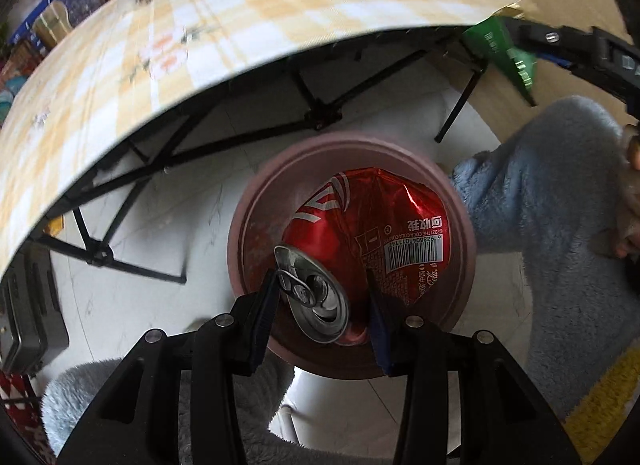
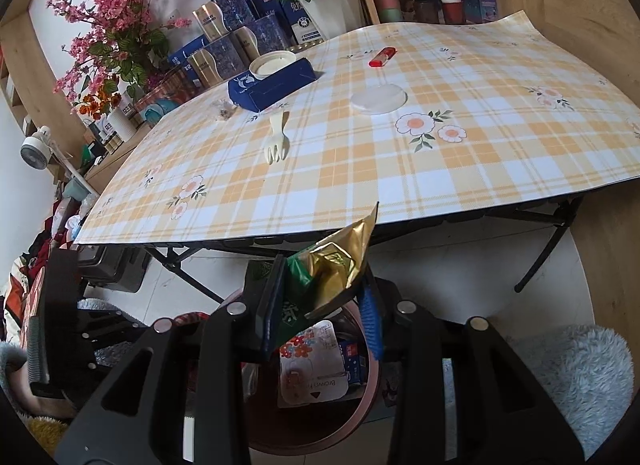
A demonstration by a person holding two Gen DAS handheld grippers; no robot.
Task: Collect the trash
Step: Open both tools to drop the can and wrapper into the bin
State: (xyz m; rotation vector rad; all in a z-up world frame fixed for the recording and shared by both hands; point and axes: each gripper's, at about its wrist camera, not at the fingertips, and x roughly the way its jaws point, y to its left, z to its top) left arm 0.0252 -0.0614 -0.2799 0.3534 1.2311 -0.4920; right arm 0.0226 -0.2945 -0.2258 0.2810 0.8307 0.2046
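Gripper [image 1: 320, 297] on my left clamps the crushed cola can [image 1: 360, 233]; I should release it centred over the bin [image 1: 460, 201].

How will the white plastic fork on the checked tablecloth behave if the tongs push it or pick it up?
The white plastic fork looks thin and small, so it is probably very light and would slide on the smooth tablecloth rather than roll. It lies flat, so gripping it from above may be awkward. Its slim tines could bend or snap under a hard squeeze.
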